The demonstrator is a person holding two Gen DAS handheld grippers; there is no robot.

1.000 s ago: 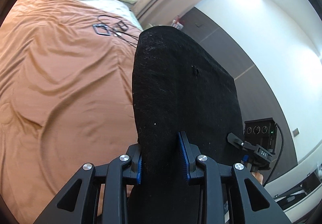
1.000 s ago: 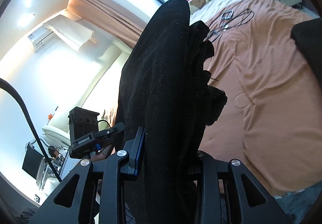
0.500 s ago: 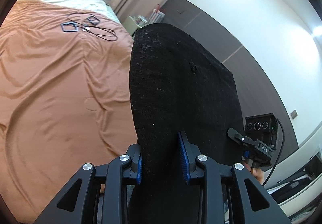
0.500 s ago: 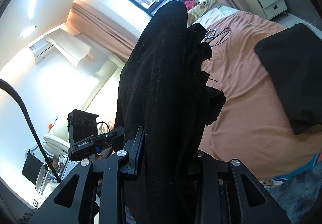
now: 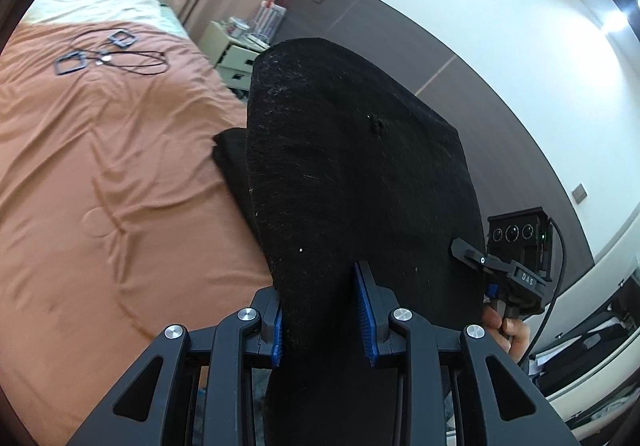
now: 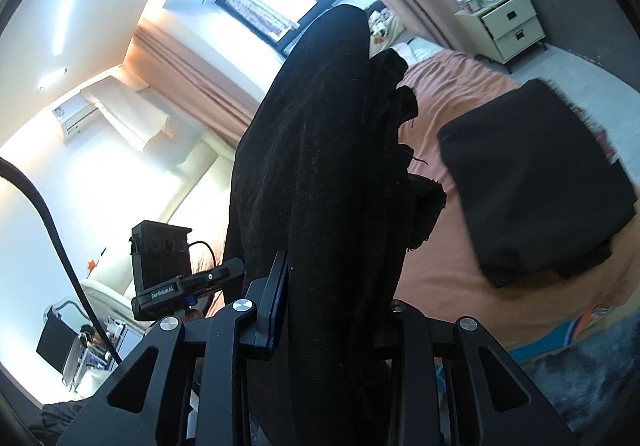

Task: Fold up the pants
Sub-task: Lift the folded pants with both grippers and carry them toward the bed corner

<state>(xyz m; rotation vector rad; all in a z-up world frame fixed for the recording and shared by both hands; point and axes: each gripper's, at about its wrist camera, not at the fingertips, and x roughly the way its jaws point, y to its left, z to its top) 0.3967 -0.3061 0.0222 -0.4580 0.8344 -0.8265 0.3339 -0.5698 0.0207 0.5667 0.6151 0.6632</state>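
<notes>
Change since a second ago: both views have swung across the bed (image 5: 120, 173); a folded black garment (image 6: 536, 189) lying on the orange bedspread, absent from the left view earlier, now shows in both.
Meaning for task: judged, the held black pants (image 5: 352, 181) are folded and being carried toward that stack; set-down not yet done.
Pants location: lifted clear of the bed, stretched between the two grippers, bunched in thick layers at the right end (image 6: 320, 181).
Left gripper (image 5: 322, 320): blue pads pinching a fold of the pants, unchanged across the second; pitched down toward the bedspread.
Right gripper (image 6: 332, 310): jaws clamped on the bunched cloth; far pad hidden by fabric.
Right hand (image 5: 506, 326): fingers wrapped round its gripper's handle, beside the pants' edge.
Bystanders: cables and square frames (image 5: 108, 53) well apart, near the pillows; nightstand (image 6: 508, 27) beyond the bed.
</notes>
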